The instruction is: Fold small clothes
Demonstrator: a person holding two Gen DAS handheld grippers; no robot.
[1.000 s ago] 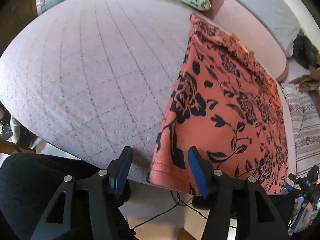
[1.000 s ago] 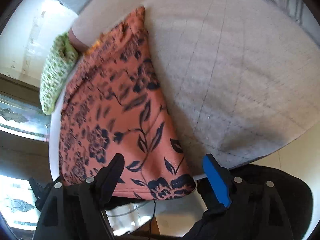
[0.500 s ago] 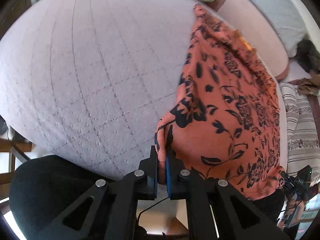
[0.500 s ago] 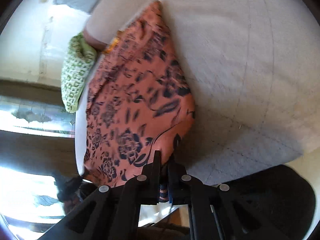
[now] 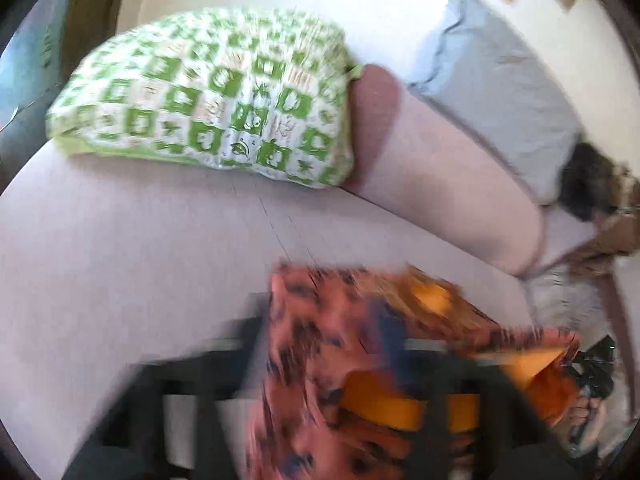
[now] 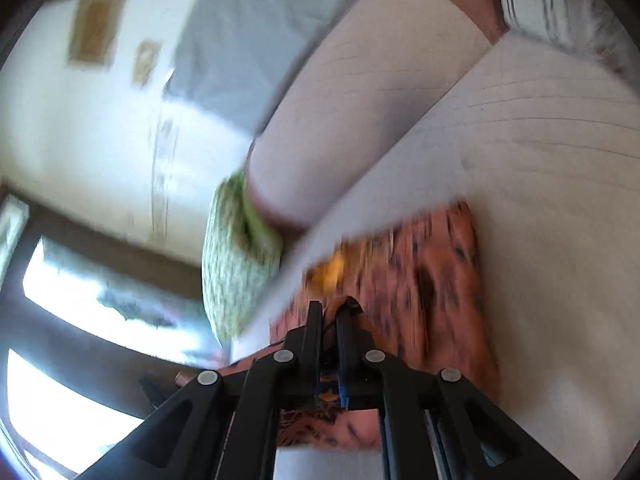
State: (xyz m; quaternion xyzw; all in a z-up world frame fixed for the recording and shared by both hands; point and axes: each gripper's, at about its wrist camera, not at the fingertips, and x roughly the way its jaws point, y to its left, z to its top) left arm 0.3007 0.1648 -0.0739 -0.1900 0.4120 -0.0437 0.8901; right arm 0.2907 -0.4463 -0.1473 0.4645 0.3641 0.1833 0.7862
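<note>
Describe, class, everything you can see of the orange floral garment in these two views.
The orange floral garment is thin, soft cloth, salmon-orange with a dark flower print, blurred by motion. It is bunched and partly lifted off the pale quilted cover. The right gripper pinches one edge between shut fingers; the left gripper is smeared, its hold unclear.

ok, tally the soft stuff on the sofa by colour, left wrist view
Orange floral garment: 1
Green checked pillow: 1
Light blue pillow: 1
Striped grey cloth: 1
Total: 4
A dark furry shape at the right edge is too blurred to sort.
</note>
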